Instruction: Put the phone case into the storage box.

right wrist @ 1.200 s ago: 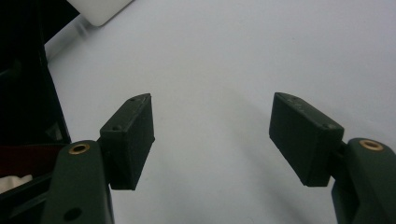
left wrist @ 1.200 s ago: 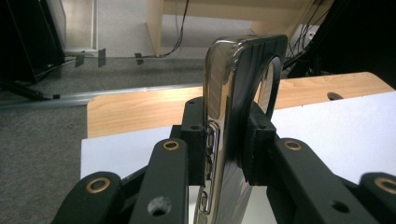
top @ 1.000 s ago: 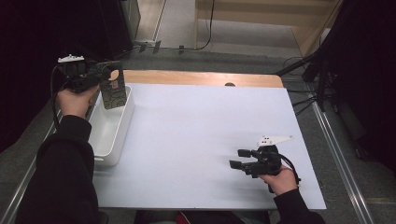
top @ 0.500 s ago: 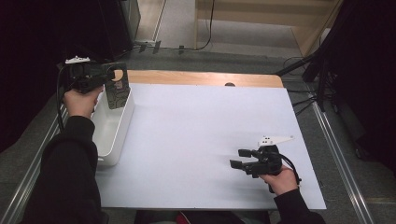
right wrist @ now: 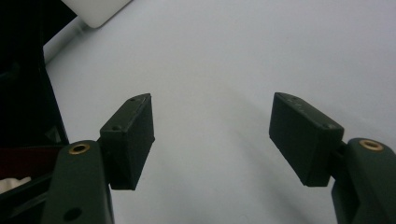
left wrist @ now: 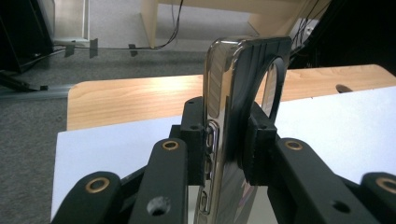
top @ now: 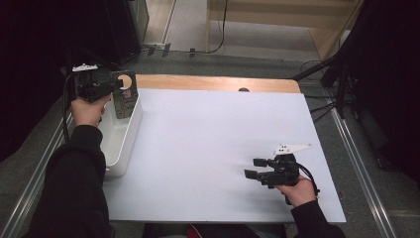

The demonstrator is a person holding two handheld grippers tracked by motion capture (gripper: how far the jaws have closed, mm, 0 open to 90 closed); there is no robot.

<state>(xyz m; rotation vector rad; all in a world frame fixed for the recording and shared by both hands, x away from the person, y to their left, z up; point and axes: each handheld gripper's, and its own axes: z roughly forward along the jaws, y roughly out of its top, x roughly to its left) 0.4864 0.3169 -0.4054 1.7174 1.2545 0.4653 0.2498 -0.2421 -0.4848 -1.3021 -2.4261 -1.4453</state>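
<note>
Two black grippers are at work over a white tabletop (top: 208, 148). On the left side, the left gripper (top: 116, 89) is held up by the person's left hand (top: 88, 110). Its fingers (left wrist: 194, 135) are squeezed tight on a clear phone case with a shiny edge and a round hole near the top (left wrist: 233, 116). The case stands up straight between them, one finger on each flat side. It hangs in the air above the far end of a long white plastic tub (top: 119, 144) that sits at the left edge of the tabletop. Over on the right side, near the front edge, the right gripper (top: 253, 168) is held low by the right hand (top: 299, 191). Its fingers (right wrist: 130, 135) are wide apart, holding nothing, and point left across the bare white tabletop.
</note>
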